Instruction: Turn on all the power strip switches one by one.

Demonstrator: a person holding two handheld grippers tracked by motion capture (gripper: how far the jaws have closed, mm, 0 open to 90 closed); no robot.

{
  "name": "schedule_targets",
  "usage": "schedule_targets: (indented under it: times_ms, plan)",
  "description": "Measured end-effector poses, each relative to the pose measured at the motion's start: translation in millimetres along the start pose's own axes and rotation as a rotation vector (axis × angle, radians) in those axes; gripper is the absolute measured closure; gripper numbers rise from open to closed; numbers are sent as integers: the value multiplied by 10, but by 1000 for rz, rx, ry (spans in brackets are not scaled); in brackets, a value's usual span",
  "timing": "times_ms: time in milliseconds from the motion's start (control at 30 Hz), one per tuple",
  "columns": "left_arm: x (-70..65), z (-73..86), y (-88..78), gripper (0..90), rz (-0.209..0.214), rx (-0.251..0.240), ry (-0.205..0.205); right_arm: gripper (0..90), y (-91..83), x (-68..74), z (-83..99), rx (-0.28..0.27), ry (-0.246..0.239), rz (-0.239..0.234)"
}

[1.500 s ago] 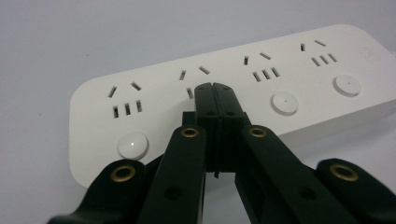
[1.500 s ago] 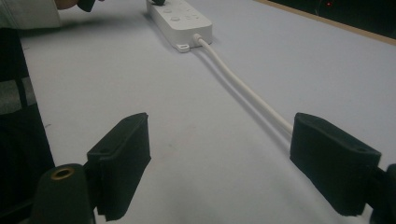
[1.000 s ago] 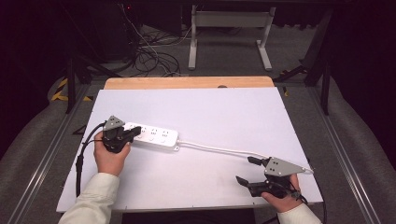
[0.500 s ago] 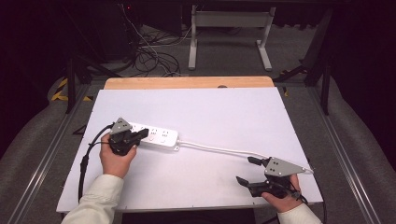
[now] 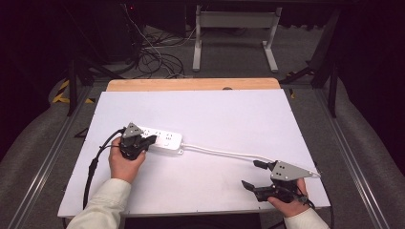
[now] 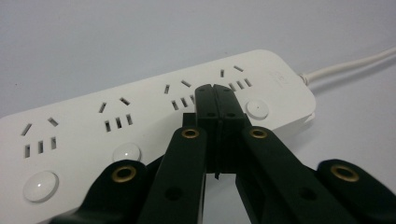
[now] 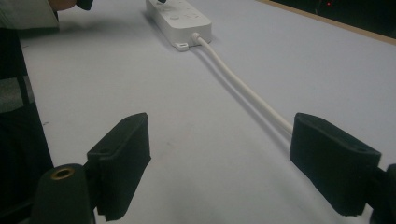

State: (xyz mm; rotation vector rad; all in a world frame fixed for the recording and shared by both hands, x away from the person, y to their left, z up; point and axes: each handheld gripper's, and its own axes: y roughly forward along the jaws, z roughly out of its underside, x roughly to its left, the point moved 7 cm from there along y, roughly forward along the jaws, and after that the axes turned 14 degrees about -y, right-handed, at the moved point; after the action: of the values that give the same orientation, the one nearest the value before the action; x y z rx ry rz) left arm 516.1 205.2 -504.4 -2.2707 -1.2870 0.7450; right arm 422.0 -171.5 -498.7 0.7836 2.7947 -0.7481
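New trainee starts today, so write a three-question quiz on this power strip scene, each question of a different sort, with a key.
1. True or false: the left gripper has its jaws pressed together over the power strip.
2. Multiple choice: in the right gripper view, the white cable runs
A. between the open jaws
B. behind the right-hand jaw
C. under the left-hand jaw
3. Fill in: in the high view, the right gripper sits near the table's ______ right corner.

Key: 1 true; 2 B; 3 near (the person's side).
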Motion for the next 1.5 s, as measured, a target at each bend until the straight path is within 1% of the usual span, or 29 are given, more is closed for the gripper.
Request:
schedule_targets:
  times_ms: [67, 100, 133, 233, 267, 400, 533, 600, 633, 700, 733, 800, 900, 933, 967, 1000, 1100, 1167, 1233, 1300, 1367, 1400, 1433, 1500]
  plan:
    - [12, 9, 23, 900, -11, 5, 1, 204, 1, -1, 1, 0, -1, 0]
    - [27, 7, 26, 900, -25, 4, 9, 204, 1, -1, 1, 2, -1, 1]
    - [18, 15, 39, 900, -14, 8, -2, 204, 1, -1, 1, 2, -2, 0]
    - [29, 24, 62, 900, -27, 16, -8, 204, 2, -1, 2, 1, -2, -1]
    - [26, 32, 73, 900, -26, 21, -18, 204, 1, -1, 2, 1, -2, -1]
    - [28, 33, 89, 900, -31, 19, -31, 204, 1, 1, 2, 2, -3, -2]
    - [34, 29, 95, 899, -35, 14, -30, 204, 0, 3, 0, 0, -1, -2]
    - [24, 38, 100, 900, -27, 10, -32, 204, 0, 5, 0, 0, -1, -3]
    - [29, 37, 99, 900, -33, 7, -24, 204, 0, 5, 0, 0, -1, -3]
    - [29, 43, 102, 900, -34, -3, -28, 204, 2, 9, -1, 0, -1, -4]
    - [26, 52, 105, 900, -31, -6, -35, 204, 1, 10, -1, 0, -2, -4]
    - [28, 53, 106, 900, -30, -7, -35, 204, 1, 9, -1, 0, -3, -4]
    - [33, 62, 119, 900, -29, -19, -17, 204, 0, 10, -2, -2, -4, -5]
    - [37, 66, 124, 900, -19, -23, -22, 204, 1, 11, -3, -2, -5, -6]
    - [37, 66, 124, 900, -19, -23, -22, 204, 2, 14, -5, -3, -4, -7]
    - [48, 68, 128, 900, -6, -25, -50, 204, 2, 16, -8, -4, -4, -7]
    - [45, 71, 129, 900, -13, -26, -40, 204, -6, 17, -12, -5, -4, -6]
    - [49, 72, 130, 900, -14, -26, -40, 204, -8, 17, -12, -5, -4, -5]
    - [49, 77, 131, 900, -9, -29, -50, 204, -9, 21, -14, -6, -3, -6]
    - [51, 80, 131, 900, -8, -30, -52, 204, -9, 23, -16, -8, -2, -7]
    - [69, 87, 132, 900, 19, -32, -85, 204, -11, 21, -17, -8, -3, -7]
    - [77, 87, 132, 900, 25, -34, -89, 204, -12, 20, -18, -9, -4, -7]
    - [80, 86, 133, 900, 22, -34, -85, 204, -14, 21, -18, -9, -4, -8]
    - [68, 90, 134, 900, 20, -34, -91, 204, -16, 21, -19, -8, -4, -8]
